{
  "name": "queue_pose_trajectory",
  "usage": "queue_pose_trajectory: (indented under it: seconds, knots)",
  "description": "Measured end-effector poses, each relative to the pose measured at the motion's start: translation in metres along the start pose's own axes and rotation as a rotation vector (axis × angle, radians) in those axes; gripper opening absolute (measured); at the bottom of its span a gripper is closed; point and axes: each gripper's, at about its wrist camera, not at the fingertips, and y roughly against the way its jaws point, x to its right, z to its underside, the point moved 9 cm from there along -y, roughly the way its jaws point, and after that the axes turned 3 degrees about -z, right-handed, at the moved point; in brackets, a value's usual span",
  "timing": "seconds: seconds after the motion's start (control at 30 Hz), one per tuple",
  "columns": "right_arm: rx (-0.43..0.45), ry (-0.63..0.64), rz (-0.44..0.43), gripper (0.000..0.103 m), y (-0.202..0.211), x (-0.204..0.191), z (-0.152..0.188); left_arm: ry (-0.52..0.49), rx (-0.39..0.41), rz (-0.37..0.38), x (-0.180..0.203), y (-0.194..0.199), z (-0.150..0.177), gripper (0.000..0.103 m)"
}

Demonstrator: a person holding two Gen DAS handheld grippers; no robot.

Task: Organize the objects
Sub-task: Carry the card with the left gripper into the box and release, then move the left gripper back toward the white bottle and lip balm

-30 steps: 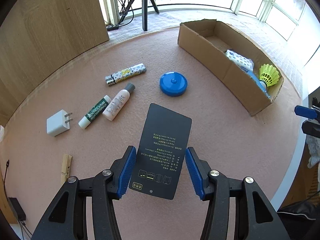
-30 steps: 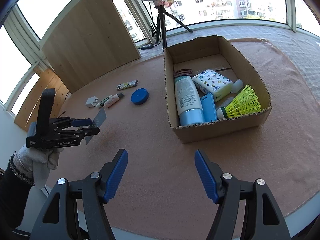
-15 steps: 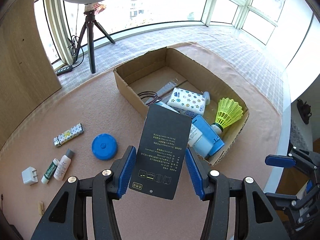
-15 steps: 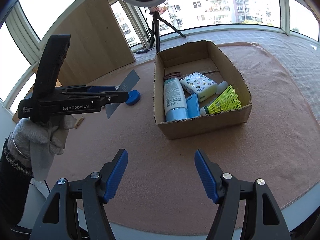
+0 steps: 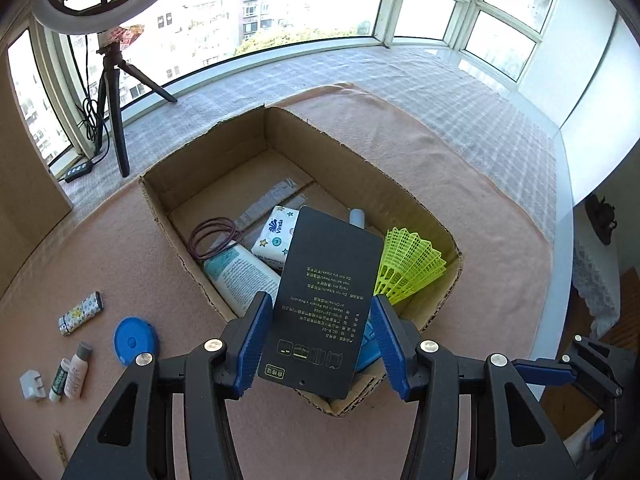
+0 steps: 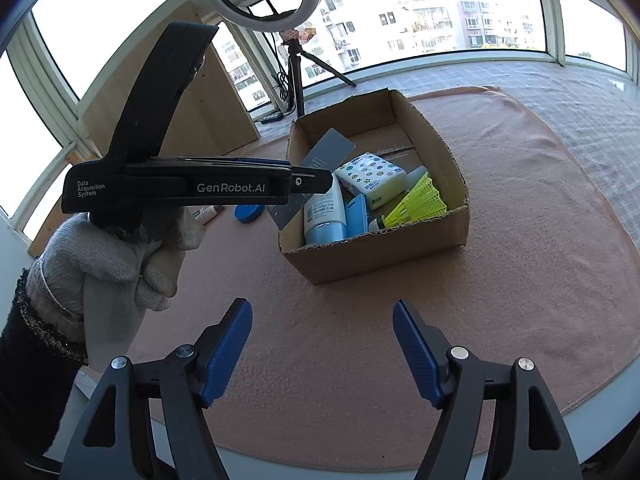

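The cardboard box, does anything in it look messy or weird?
A bit. In the cardboard box, everything is crowded into the near end while the far end is bare. The yellow shuttlecock lies tipped on its side, and the hair ties rest partly on the lotion tube.

The left wrist camera is looking steeply down, close above the cardboard box (image 5: 416, 204); the right wrist camera is facing it from farther back, both sharing that box (image 6: 384, 248).

pink mat (image 5: 120, 240), cardboard box (image 5: 400, 200), blue lid (image 5: 134, 340)
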Motion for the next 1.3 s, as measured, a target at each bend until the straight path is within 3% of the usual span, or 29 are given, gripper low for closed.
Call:
queue_pose_trajectory:
  seconds: [0.07, 0.13, 0.17, 0.53, 1.1, 1.3]
  knots:
    - [0.000, 0.002, 0.004, 0.072, -0.001, 0.001, 0.000, 0.002, 0.009, -0.002, 0.002, 0.000, -0.002, 0.056]
    - [-0.010, 0.007, 0.004, 0.073, -0.003, 0.000, 0.001, 0.015, 0.005, 0.011, 0.002, 0.001, -0.002, 0.073]
    - [-0.015, 0.008, 0.002, 0.073, -0.004, 0.000, 0.001, 0.018, 0.011, 0.014, 0.002, 0.003, -0.002, 0.074]
    - [-0.061, 0.049, -0.005, 0.073, -0.016, -0.017, 0.005, 0.077, 0.022, -0.031, -0.045, 0.024, 0.020, 0.074]
    - [-0.141, 0.111, -0.066, 0.073, -0.054, -0.074, 0.002, 0.392, -0.031, -0.134, -0.238, 0.051, 0.104, 0.073]
    - [-0.154, 0.119, -0.076, 0.073, -0.065, -0.086, 0.000, 0.517, -0.035, -0.126, -0.299, 0.047, 0.109, 0.060]
